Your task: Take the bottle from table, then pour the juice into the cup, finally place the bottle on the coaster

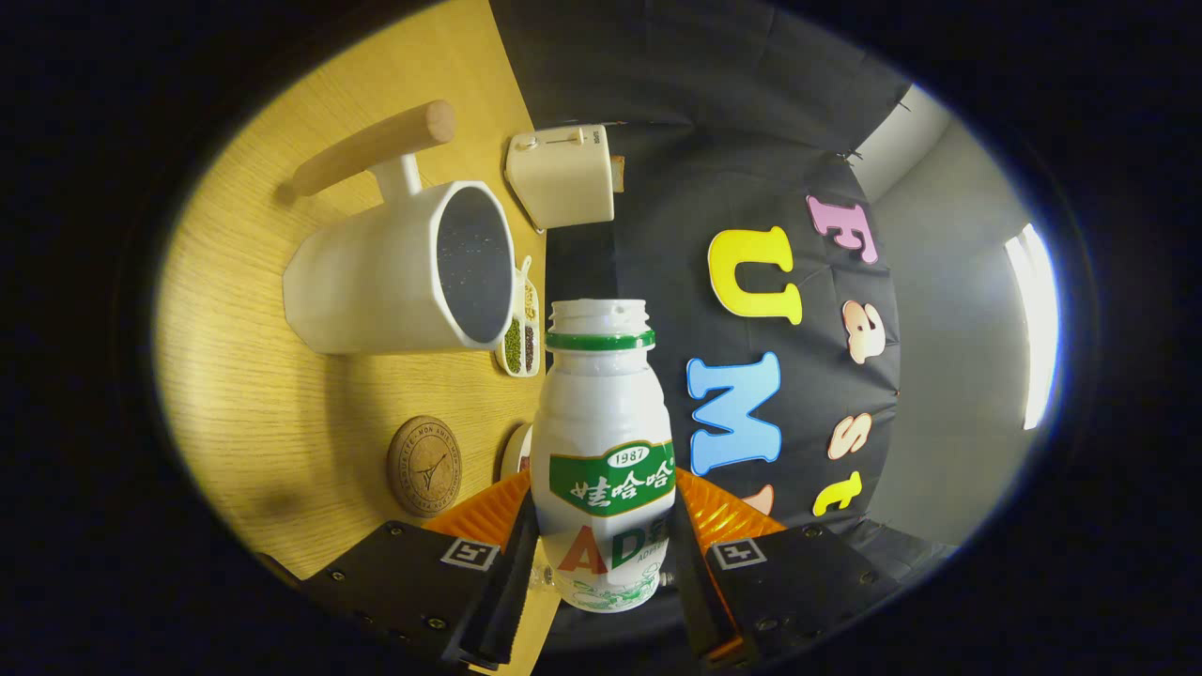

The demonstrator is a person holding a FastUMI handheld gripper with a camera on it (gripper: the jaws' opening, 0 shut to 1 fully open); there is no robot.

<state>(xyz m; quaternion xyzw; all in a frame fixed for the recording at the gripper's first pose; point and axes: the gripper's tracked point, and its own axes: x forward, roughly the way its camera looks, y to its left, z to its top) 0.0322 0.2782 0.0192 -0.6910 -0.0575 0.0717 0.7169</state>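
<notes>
Here the tongs (601,554) clamp the open bottle (604,451) low on its body, tipped toward the cup (404,272) on the table (244,413), its mouth beside the rim, so a poor aim would likely spill juice near the coaster (424,467).

Toaster (561,176) and seed dish (521,330) on table (263,413)
</notes>
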